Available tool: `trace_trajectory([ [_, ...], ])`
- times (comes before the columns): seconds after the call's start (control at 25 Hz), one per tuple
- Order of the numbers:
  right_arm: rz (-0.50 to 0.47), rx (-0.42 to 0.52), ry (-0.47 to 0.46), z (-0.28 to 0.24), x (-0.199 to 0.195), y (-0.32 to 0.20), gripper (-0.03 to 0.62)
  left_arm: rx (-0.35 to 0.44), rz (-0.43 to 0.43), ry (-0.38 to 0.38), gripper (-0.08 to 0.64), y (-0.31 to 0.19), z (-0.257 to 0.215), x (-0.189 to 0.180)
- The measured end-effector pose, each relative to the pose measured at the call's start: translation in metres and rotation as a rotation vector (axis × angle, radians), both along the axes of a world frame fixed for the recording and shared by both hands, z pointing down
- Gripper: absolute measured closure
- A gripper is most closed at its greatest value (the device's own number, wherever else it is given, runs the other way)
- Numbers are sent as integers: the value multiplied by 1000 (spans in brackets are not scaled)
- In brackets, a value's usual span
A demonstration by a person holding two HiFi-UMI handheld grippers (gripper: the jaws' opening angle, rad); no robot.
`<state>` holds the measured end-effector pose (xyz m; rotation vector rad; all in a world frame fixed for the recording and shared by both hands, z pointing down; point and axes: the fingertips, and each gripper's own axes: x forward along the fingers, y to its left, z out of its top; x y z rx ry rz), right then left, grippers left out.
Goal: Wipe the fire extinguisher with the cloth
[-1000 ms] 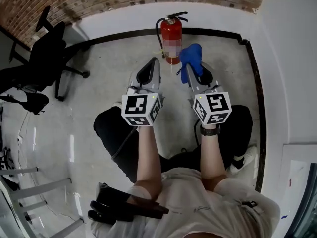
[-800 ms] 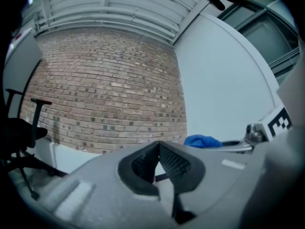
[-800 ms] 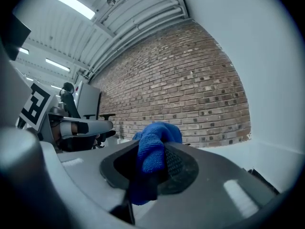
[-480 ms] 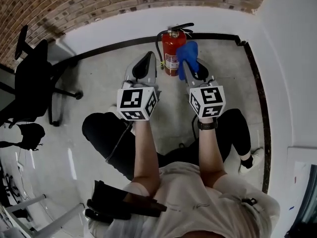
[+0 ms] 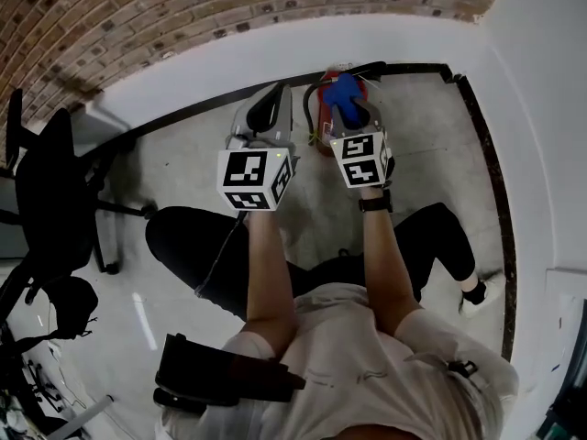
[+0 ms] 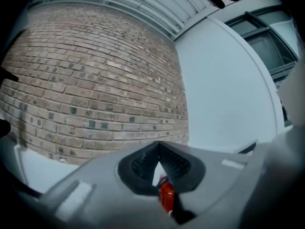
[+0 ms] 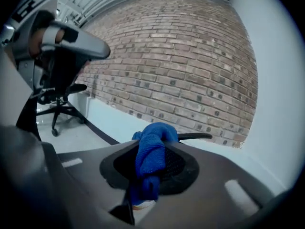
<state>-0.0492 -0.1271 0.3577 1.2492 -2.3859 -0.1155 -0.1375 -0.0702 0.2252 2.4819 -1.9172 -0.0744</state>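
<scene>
Against the far wall stands the fire extinguisher (image 5: 322, 126), upright. The right gripper (image 5: 348, 106) clamps the bunched cloth (image 7: 151, 159) over its top, apparently touching. The left gripper (image 5: 273, 99), closed and empty, steadies nothing, so a sideways wipe could topple the extinguisher.

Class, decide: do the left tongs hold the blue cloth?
No, the right tongs clamp the blue cloth; the left tongs are empty.

Bright, even indoor light, shadows soft. Pale sheen streaks on floor (image 5: 119, 291). Fisheye bends brick wall (image 5: 183, 16); dark corners in gripper views. Close up, left gripper (image 6: 158, 144) body blurred; cloth (image 7: 151, 151) fairly sharp.
</scene>
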Motion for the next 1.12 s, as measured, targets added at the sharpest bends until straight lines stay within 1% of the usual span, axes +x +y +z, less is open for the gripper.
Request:
trace_trajectory([
  [0.12, 12, -19, 95, 22, -20, -20, 509, -6, 25, 2, 560, -22, 3, -16],
  [0.2, -18, -26, 166, 40, -34, -24, 509, -15, 43, 12, 560, -36, 9, -22],
  [0.32, -82, 22, 284, 60, -56, -17, 511, -30, 63, 33, 560, -55, 19, -28],
  [0.4, -120, 19, 373, 88, -65, -7, 511, -34, 65, 49, 560, -65, 22, -31],
  [0.44, -115, 7, 405, 108, -64, -4, 512, -34, 62, 57, 560, -70, 23, -33],
  [0.48, -96, -10, 424, 130, -60, -2, 512, -34, 58, 65, 560, -72, 24, -36],
  [0.56, -57, -55, 432, 177, -53, 1, 512, -34, 43, 80, 560, -75, 25, -43],
  [0.72, -34, -168, 431, 255, -49, 4, 512, -52, -3, 97, 560, -73, 36, -59],
  [0.88, -39, -245, 483, 320, -52, -1, 512, -93, -35, 63, 560, -71, 57, -67],
  [1.0, -60, -291, 517, 361, -60, 0, 511, -121, -32, 58, 560, -65, 74, -63],
  [1.04, -74, -303, 541, 375, -62, 3, 512, -132, -31, 57, 560, -63, 79, -62],
  [1.08, -90, -327, 569, 391, -62, 5, 511, -141, -30, 56, 560, -61, 84, -60],
  [1.12, -96, -380, 590, 408, -59, 8, 511, -150, -28, 53, 560, -60, 87, -59],
])
